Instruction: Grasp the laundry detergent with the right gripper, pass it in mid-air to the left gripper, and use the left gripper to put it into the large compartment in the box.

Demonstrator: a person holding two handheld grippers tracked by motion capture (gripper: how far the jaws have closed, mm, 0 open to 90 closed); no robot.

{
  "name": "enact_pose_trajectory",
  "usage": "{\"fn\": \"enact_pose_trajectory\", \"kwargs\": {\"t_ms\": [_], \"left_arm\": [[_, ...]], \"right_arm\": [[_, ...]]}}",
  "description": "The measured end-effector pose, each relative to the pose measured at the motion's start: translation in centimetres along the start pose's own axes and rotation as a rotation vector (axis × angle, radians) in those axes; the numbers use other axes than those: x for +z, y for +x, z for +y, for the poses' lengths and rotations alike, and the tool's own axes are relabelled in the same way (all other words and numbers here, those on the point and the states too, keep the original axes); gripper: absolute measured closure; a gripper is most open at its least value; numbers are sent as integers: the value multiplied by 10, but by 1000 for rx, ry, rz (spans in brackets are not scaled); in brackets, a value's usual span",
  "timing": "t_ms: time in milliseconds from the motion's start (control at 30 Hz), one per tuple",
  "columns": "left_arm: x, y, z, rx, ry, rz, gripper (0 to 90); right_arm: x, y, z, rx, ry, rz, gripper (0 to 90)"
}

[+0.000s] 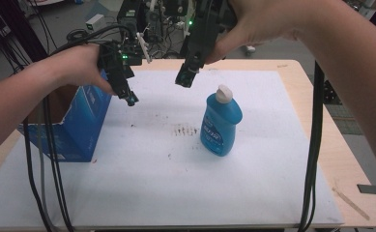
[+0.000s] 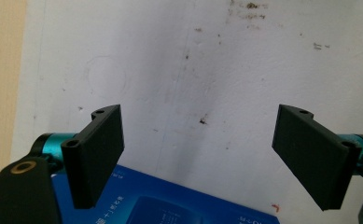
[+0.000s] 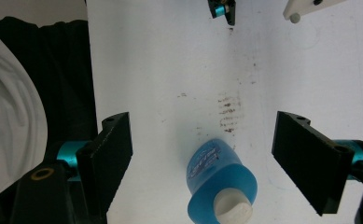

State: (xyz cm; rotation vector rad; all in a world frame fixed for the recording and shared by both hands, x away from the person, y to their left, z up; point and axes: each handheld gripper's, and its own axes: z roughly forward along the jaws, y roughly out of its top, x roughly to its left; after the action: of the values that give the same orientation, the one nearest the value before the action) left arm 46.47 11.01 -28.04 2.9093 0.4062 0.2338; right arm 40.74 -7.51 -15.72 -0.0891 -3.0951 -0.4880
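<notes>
Above the blue bottle [image 1: 221, 126], my right gripper [image 1: 185, 78] hangs with its 2 jaws spread wide and nothing between them. Its own camera looks almost straight down on the bottle [image 3: 220, 185]: the white cap [image 3: 233, 209] sits low between the 2 black jaws, a little nearer the left-hand one in that view, with daylight on both sides. From the high view the bottle stands upright on the white mat [image 1: 185, 183], so its long axis runs vertically, roughly along the line of my approach. It lies below and slightly to the right of the gripper tip, well apart from it in height.

My left gripper [image 1: 130, 98] is also spread open and empty, farther from the bottle, hovering beside the blue box [image 1: 81, 125] that stands left of the bottle. Its camera shows a corner of that box [image 2: 170, 205] just under the jaws and bare, stained mat beyond.

I judge the right hand is the nearer 1 for a pickup. The move turns on dropping straight down so the jaws straddle the neck or upper body of the bottle, with a small shift to centre the cap first.
</notes>
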Motion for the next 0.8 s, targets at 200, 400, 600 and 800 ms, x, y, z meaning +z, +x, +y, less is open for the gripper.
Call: {"fn": "enact_pose_trajectory", "kwargs": {"t_ms": [200, 400, 600, 800], "left_arm": [[-1, 0, -1, 8, 2, -2, 168], [-1, 0, 0, 11, -4, 3, 168], [1, 0, 0, 11, -1, -1, 168], [0, 0, 1, 14, -7, 3, 168]], "right_arm": [[-5, -2, -12, 35, -41, -24, 197], [-9, -8, -39, 94, -95, -54, 197], [-6, -12, -72, 153, -136, -75, 197], [1, -9, -102, 220, -179, -101, 196]]}}
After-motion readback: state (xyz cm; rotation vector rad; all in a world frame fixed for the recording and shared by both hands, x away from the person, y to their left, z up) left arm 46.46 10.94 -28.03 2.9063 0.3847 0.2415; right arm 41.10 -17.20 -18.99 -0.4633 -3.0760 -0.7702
